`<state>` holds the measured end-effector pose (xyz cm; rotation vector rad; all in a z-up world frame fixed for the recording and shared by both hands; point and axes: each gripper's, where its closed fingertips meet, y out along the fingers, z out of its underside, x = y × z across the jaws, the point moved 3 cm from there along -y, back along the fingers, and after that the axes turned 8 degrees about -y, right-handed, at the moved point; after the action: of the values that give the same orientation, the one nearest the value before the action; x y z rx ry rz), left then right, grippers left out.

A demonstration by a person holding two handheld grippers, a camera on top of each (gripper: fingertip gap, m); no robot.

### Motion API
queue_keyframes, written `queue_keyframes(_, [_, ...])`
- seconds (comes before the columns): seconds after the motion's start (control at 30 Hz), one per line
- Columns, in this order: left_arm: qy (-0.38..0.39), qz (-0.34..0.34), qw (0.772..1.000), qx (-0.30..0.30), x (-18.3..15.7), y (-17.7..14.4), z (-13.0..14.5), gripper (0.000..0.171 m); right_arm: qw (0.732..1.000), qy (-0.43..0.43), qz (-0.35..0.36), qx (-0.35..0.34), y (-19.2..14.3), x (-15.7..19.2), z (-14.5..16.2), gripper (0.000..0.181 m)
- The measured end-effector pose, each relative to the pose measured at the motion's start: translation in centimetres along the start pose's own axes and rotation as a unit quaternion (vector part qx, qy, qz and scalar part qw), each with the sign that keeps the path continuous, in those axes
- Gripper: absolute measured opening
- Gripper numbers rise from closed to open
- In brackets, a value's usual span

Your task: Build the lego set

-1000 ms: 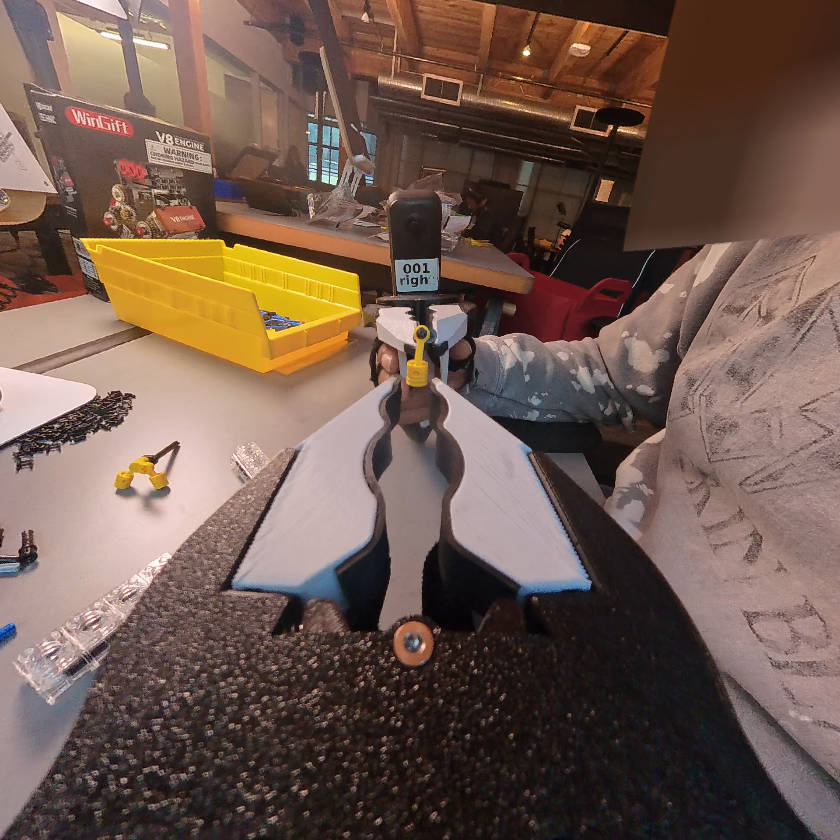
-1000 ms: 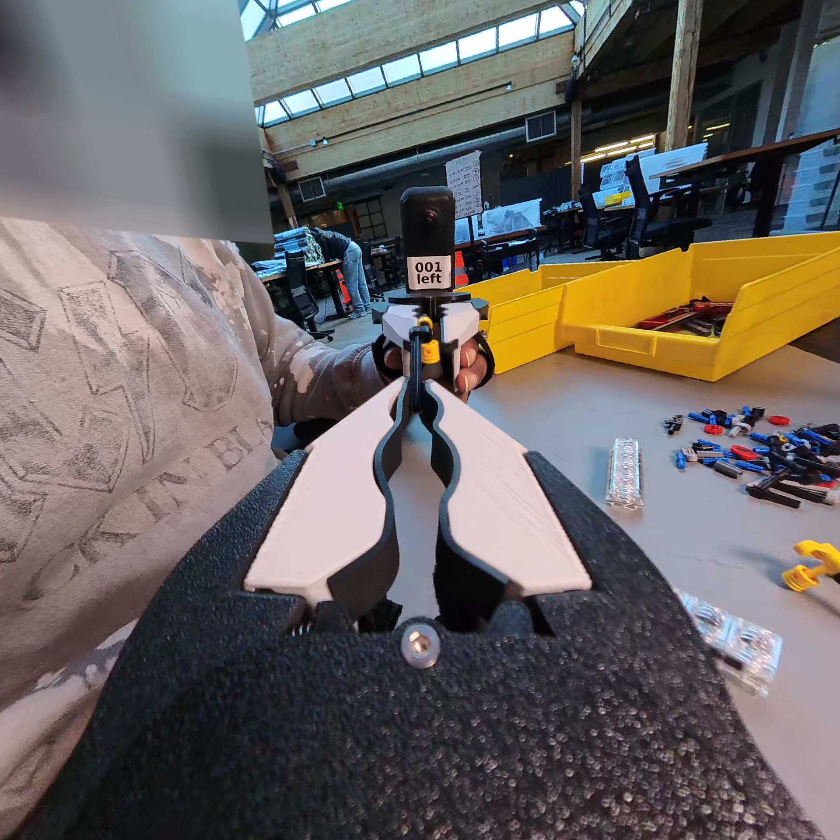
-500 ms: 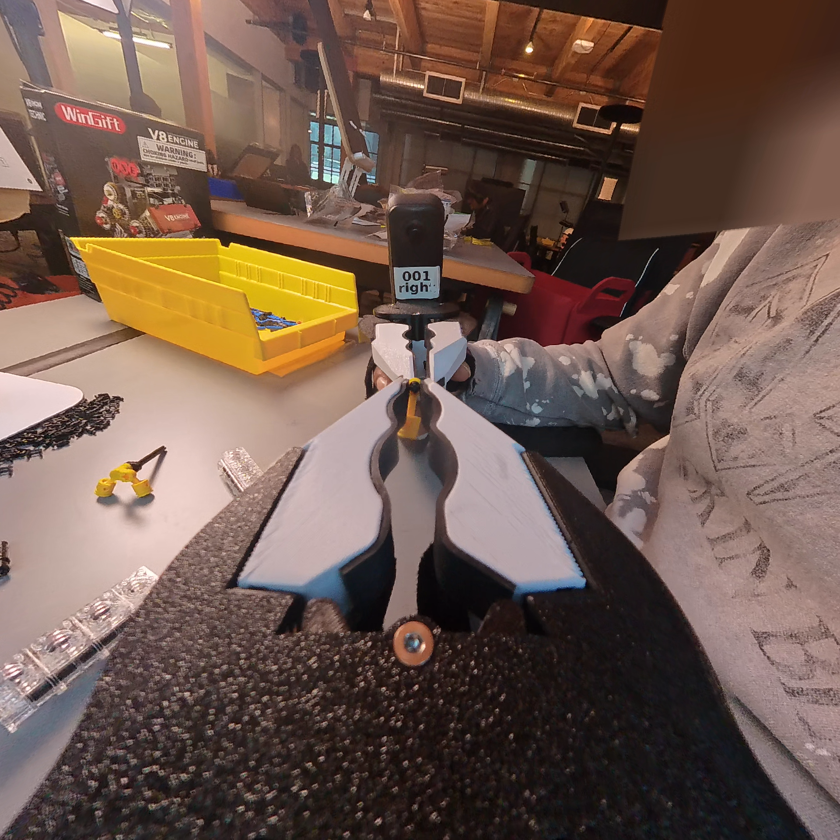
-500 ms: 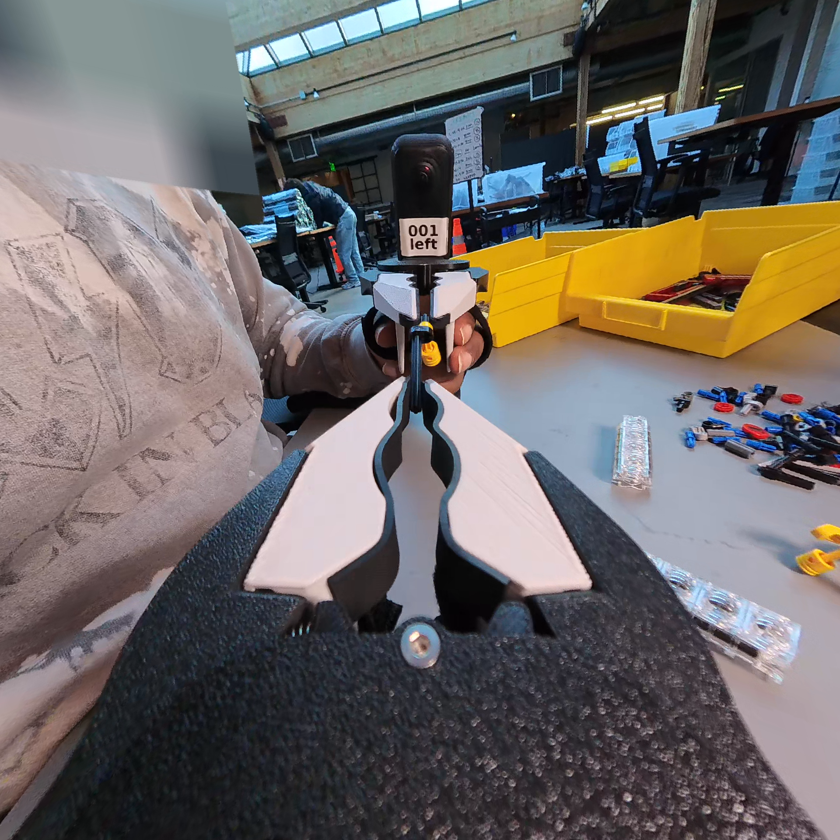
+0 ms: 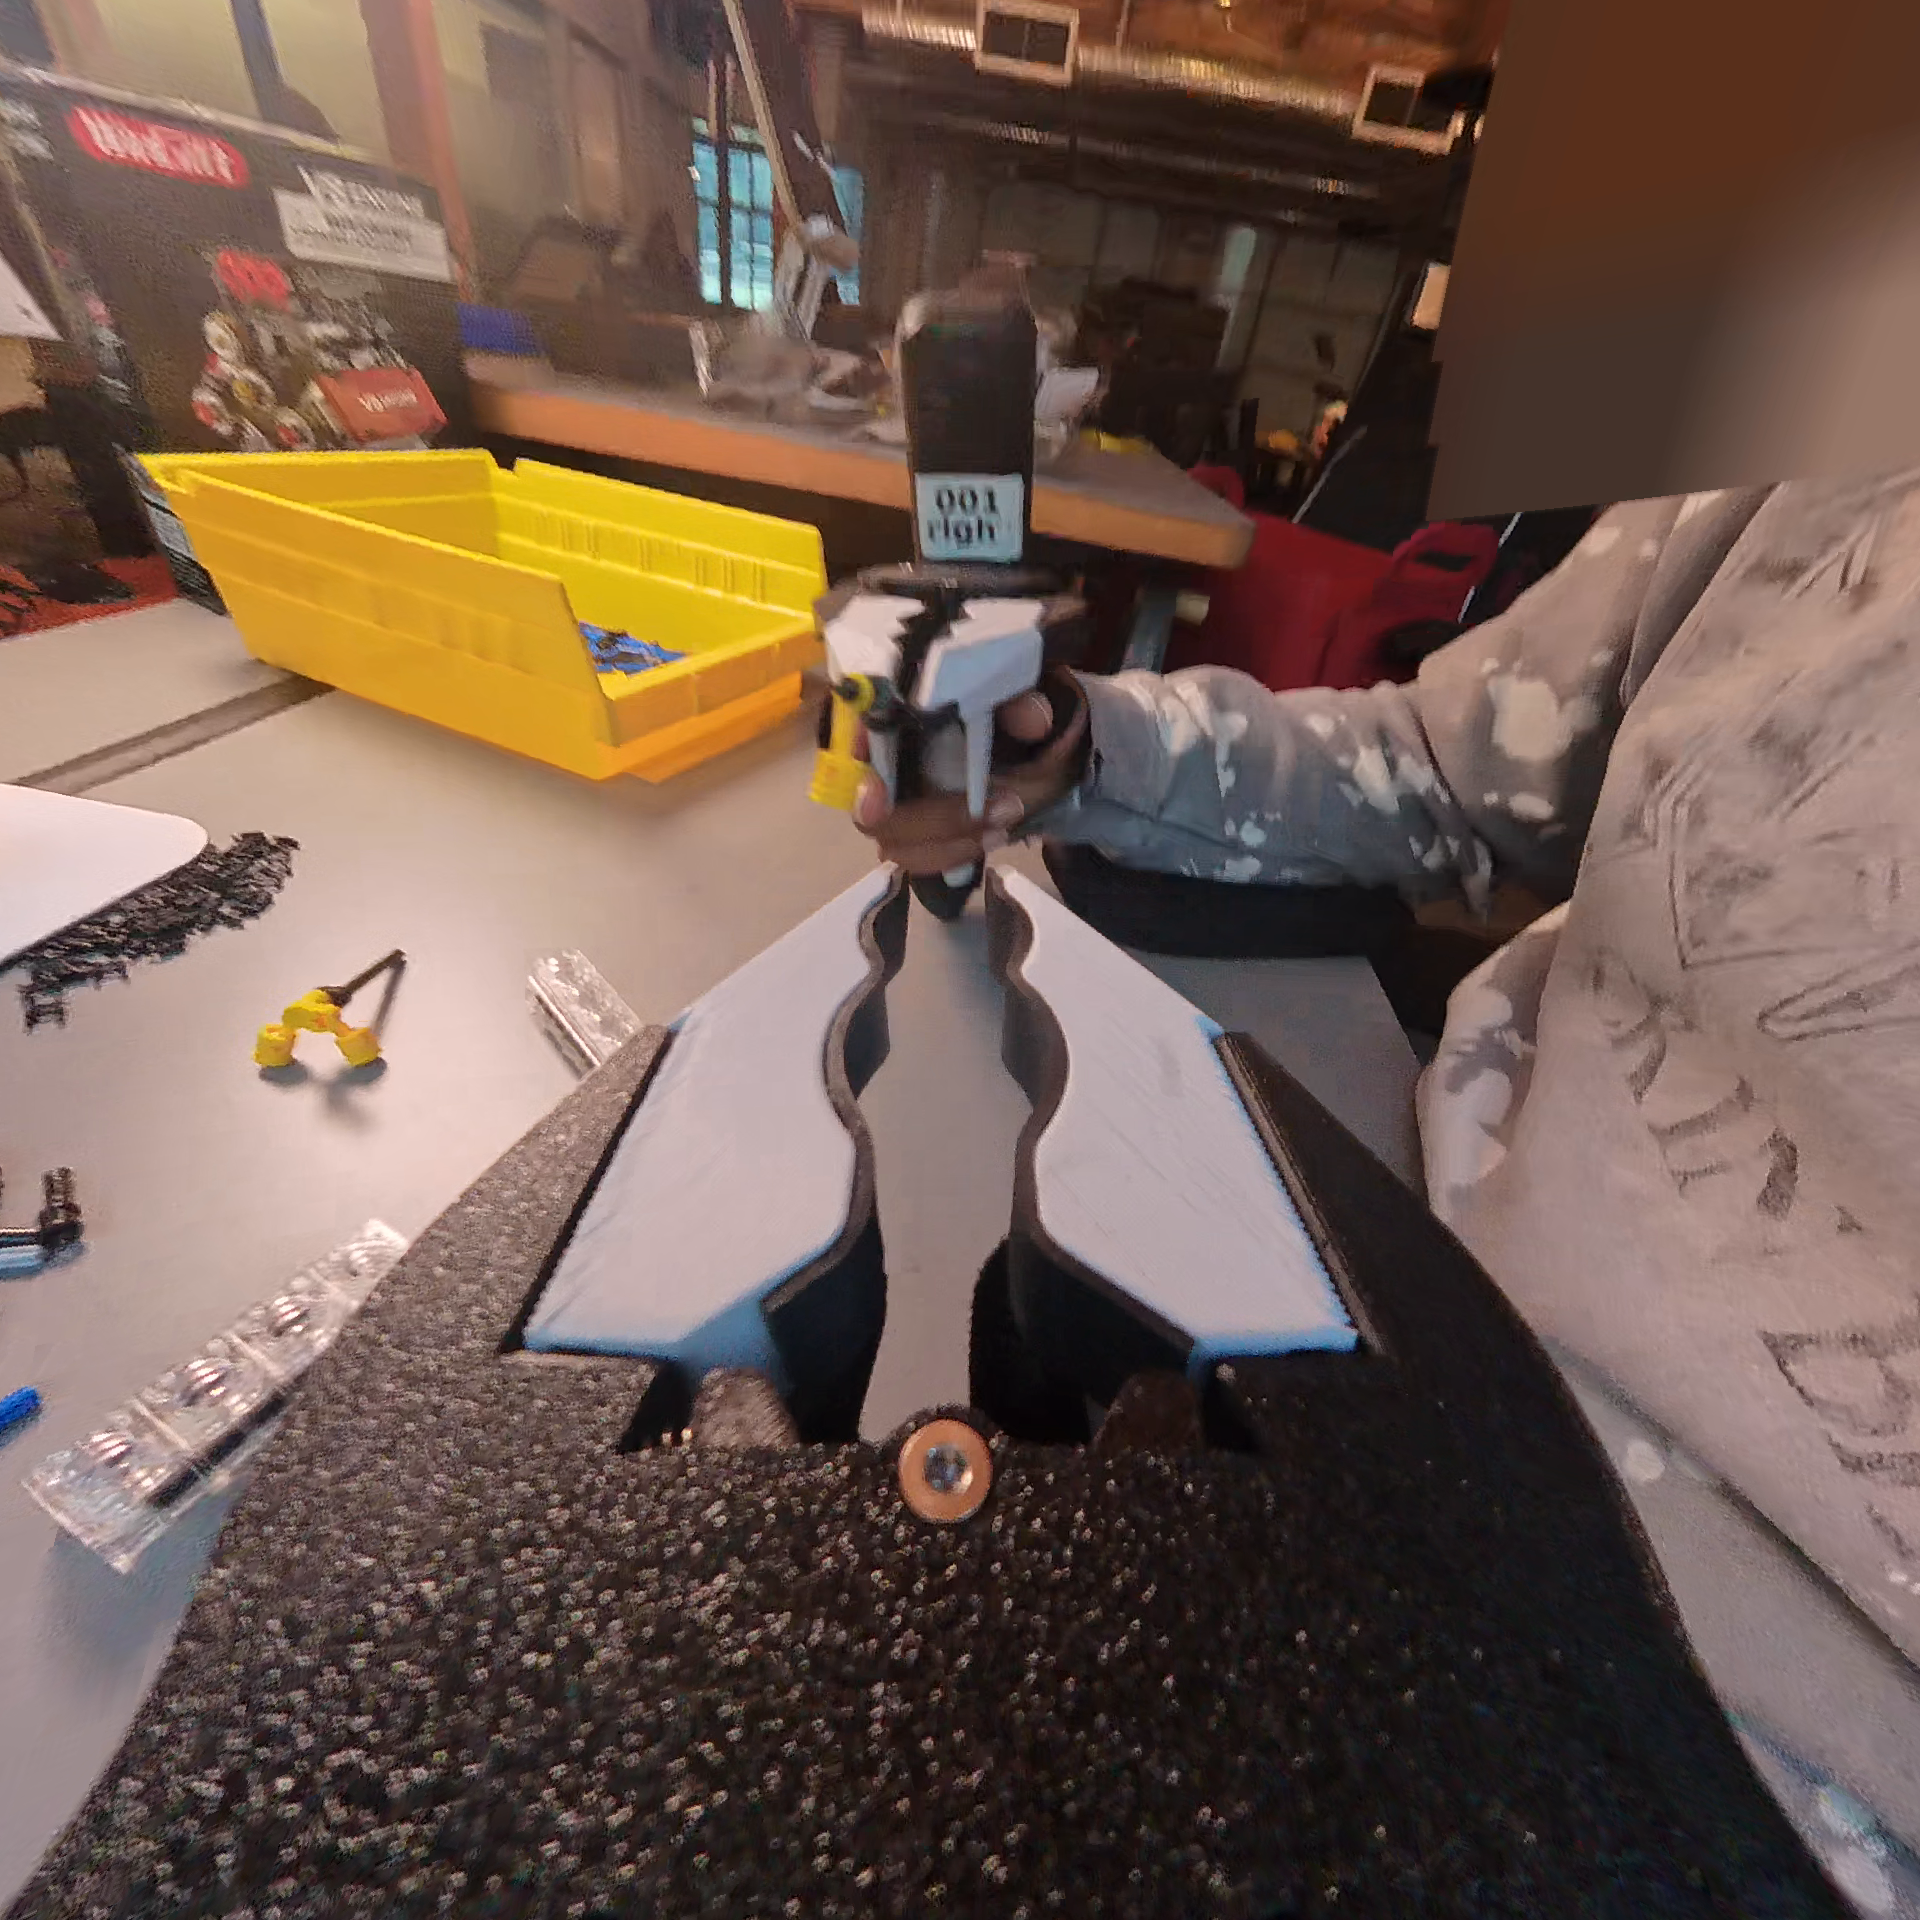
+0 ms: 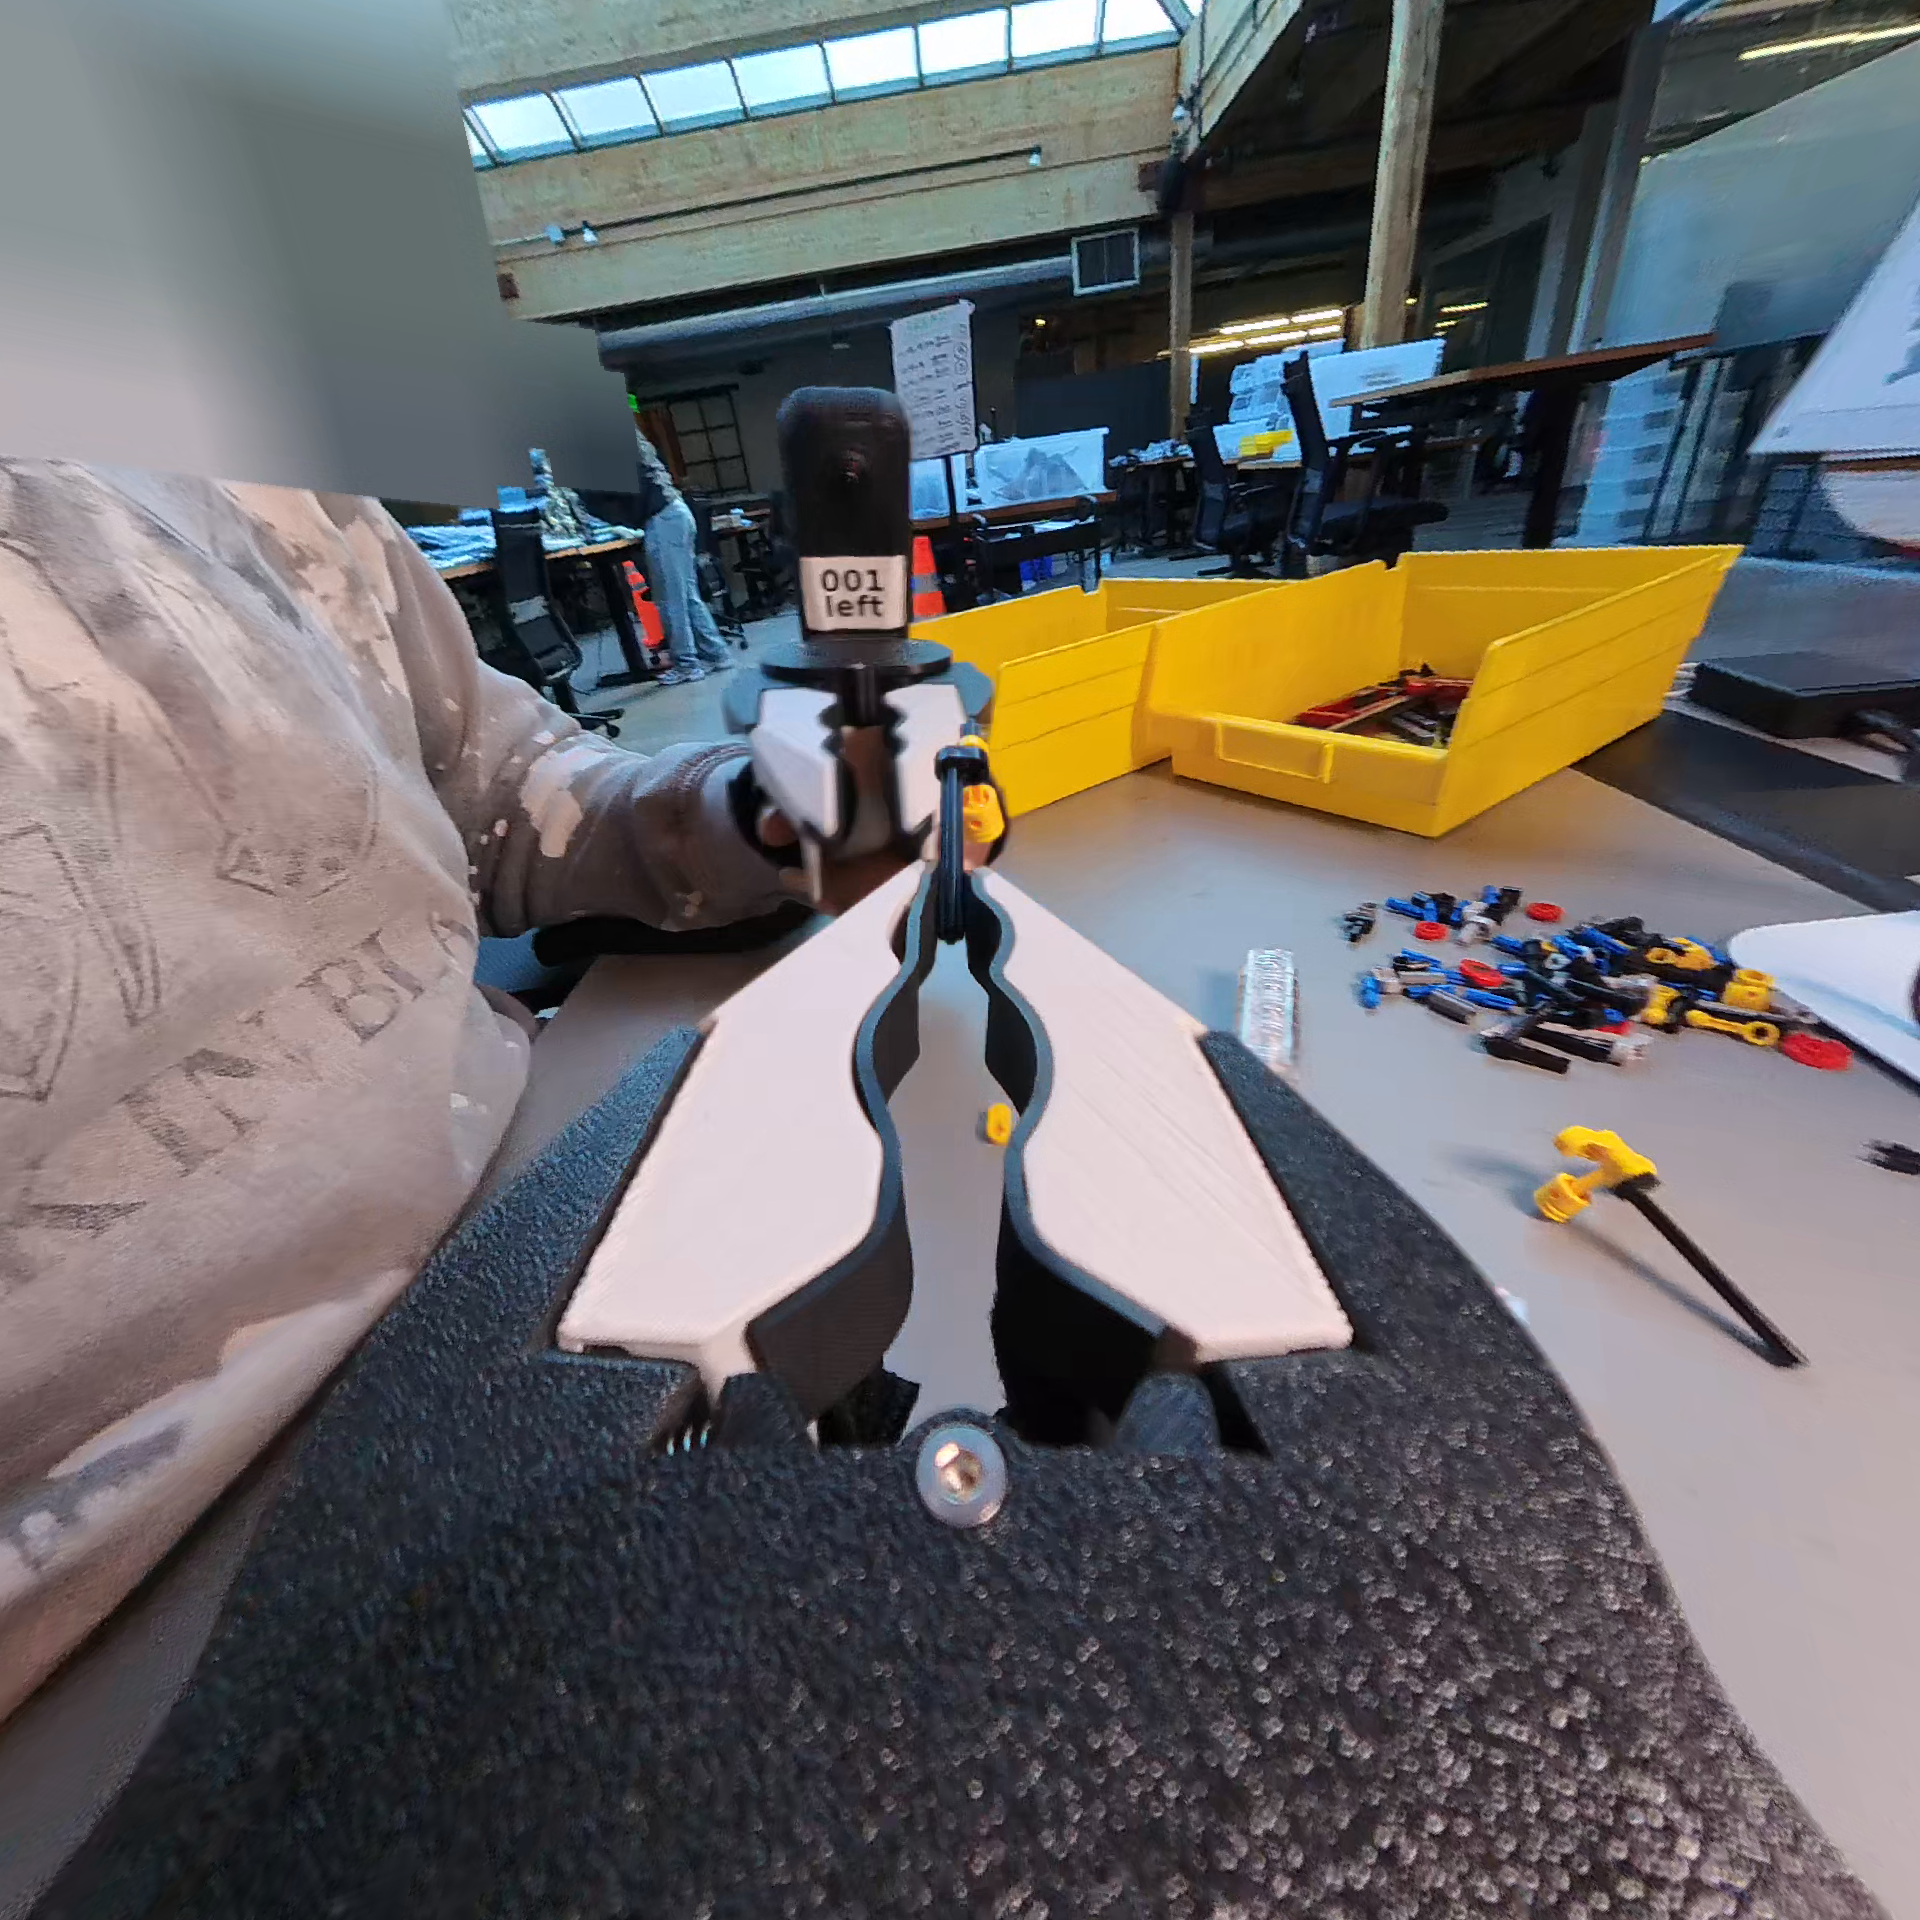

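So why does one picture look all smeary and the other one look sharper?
Left wrist view: smeared by motion, so the yellow bin and the right gripper look streaky; only the left gripper stays fairly sharp. Right wrist view: crisper, the small bricks are clear, with soft shadows under the yellow piece with a black rod. Both views bend at the edges.

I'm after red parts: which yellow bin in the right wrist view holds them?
The right-hand bin, with red and dark pieces inside; the left-hand bin shows no contents.
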<state>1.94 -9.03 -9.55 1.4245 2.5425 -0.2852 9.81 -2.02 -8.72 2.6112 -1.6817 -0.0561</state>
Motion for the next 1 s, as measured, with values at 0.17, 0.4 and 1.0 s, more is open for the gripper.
queue_keyframes(0.17, [0.024,0.014,0.984,0.177,-1.6,3.5,5.9,0.014,0.997,-0.019,0.067,0.029,-1.7,-2.2,0.5,0.004])
queue_keyframes(0.4, [0.040,0.015,0.969,0.242,-3.1,7.3,8.1,0.015,0.991,-0.050,0.101,0.065,-2.6,-3.0,0.7,0.004])
queue_keyframes(1.0, [0.141,-0.007,0.928,0.344,-2.8,9.6,11.0,0.010,0.987,-0.042,0.140,0.068,-3.0,-3.9,1.4,0.004])
